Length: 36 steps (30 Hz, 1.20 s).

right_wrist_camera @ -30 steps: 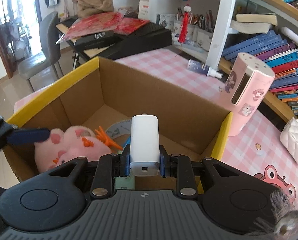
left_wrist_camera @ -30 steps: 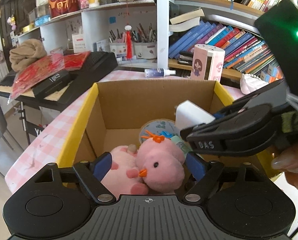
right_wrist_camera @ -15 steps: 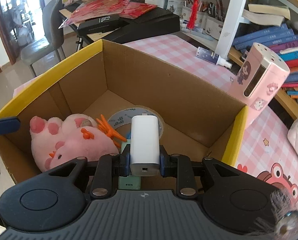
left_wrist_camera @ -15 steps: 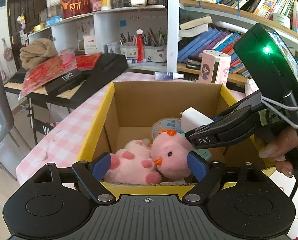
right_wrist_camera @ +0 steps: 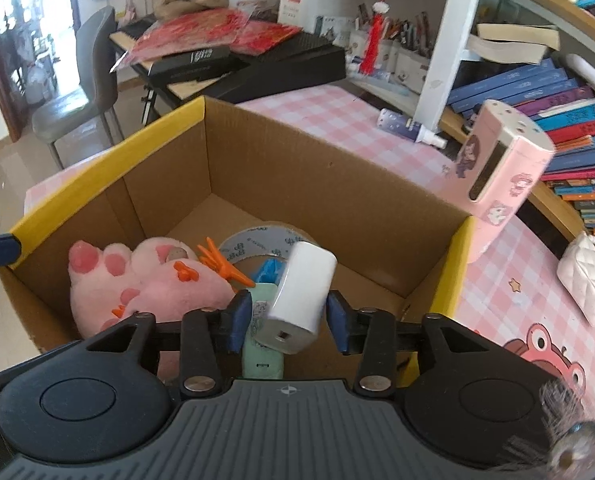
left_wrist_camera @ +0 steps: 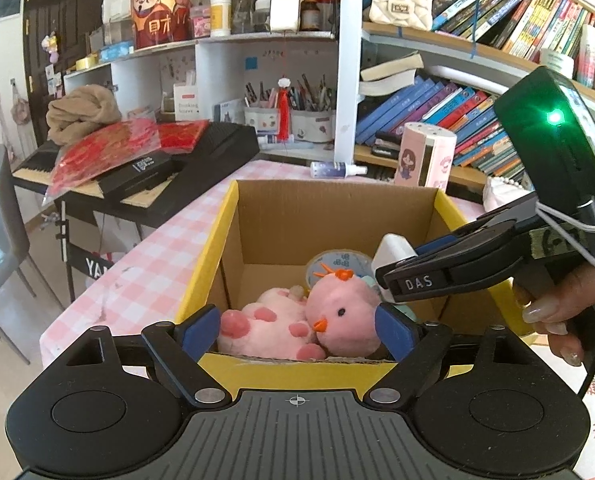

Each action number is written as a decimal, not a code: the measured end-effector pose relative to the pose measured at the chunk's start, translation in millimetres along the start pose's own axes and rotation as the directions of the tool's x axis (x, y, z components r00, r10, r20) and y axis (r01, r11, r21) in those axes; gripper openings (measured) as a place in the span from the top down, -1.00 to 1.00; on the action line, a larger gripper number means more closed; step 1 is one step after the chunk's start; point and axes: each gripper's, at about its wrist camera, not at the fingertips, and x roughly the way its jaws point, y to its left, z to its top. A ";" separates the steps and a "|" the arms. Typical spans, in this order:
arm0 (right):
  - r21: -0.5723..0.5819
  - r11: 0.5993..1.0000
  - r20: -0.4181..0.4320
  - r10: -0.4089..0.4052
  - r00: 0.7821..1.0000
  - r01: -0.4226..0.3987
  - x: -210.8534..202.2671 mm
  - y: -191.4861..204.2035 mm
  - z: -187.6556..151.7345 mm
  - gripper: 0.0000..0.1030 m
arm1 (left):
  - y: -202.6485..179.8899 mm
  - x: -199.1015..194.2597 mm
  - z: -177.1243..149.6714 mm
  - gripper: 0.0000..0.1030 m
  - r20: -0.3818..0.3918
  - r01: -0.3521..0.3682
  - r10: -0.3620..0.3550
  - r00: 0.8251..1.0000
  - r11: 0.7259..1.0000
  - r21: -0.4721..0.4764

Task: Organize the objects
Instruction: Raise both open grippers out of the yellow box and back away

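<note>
Over the box [right_wrist_camera: 337, 184], the right gripper [right_wrist_camera: 289, 320] has just been opening its jaws; the white charger [right_wrist_camera: 301, 292] sits tilted between them, pads clear of its sides. Below it in the box: pink plush [right_wrist_camera: 145, 284], tape roll [right_wrist_camera: 257, 244], a mint-green item [right_wrist_camera: 261, 344]. Left gripper [left_wrist_camera: 297, 328] hangs at the box's near rim, jaws spread wide, nothing between them. Box stands on the pink-checked surface [right_wrist_camera: 329, 120].
</note>
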 end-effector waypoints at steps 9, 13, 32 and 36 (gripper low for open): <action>0.092 0.995 0.117 -0.060 0.991 0.049 -53.2 0.6 -13.2 0.14 | 1.8 -24.4 -2.7 -0.72 0.053 0.037 -0.037 0.998 0.999 -0.001; 0.137 0.987 0.149 -0.101 0.984 0.080 -77.4 3.3 -25.5 0.13 | 1.3 -34.3 -7.1 -0.74 0.061 0.050 -0.051 0.997 0.999 0.005; 0.393 0.885 0.141 -0.326 0.935 0.249 -161.0 29.2 -114.9 -0.42 | -10.4 -81.6 -41.4 -0.86 0.024 0.023 -0.024 0.999 0.999 0.034; 0.461 0.838 0.149 -0.398 0.905 0.292 -178.2 40.4 -137.5 -0.62 | -15.8 -94.0 -52.4 -0.93 0.020 0.061 -0.062 0.998 0.997 0.041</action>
